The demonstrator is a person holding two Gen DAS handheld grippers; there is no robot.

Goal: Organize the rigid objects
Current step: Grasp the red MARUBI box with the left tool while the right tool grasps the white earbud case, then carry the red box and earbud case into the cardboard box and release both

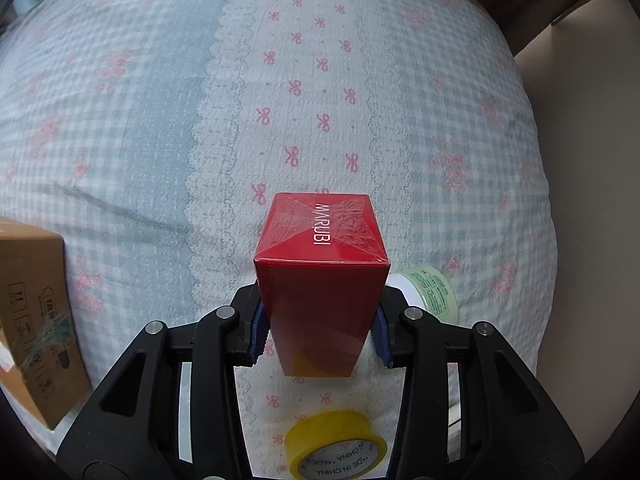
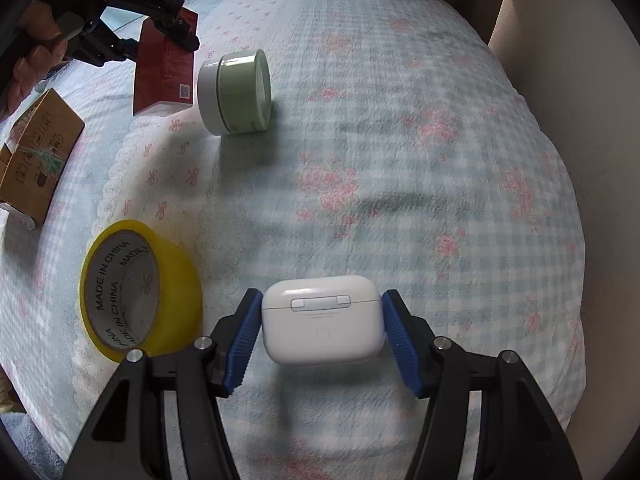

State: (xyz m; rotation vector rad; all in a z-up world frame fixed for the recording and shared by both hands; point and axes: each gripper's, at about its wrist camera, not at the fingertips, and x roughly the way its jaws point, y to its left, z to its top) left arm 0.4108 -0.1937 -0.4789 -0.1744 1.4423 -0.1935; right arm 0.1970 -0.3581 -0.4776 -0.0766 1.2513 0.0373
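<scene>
Left tongs (image 1: 320, 332) clamp the red box (image 1: 320, 264); right tongs (image 2: 322, 336) clamp the white earbud case (image 2: 322, 320) above the bedspread (image 2: 400, 160).

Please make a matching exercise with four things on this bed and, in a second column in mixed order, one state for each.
Things:
1. red box
2. white earbud case
3. yellow tape roll
4. green jar

States:
a. lying on its side, free
b. between the right gripper pads
c. hollow core showing, free
d. clamped in the left gripper

Pairs: 1-d, 2-b, 3-c, 4-a
</scene>
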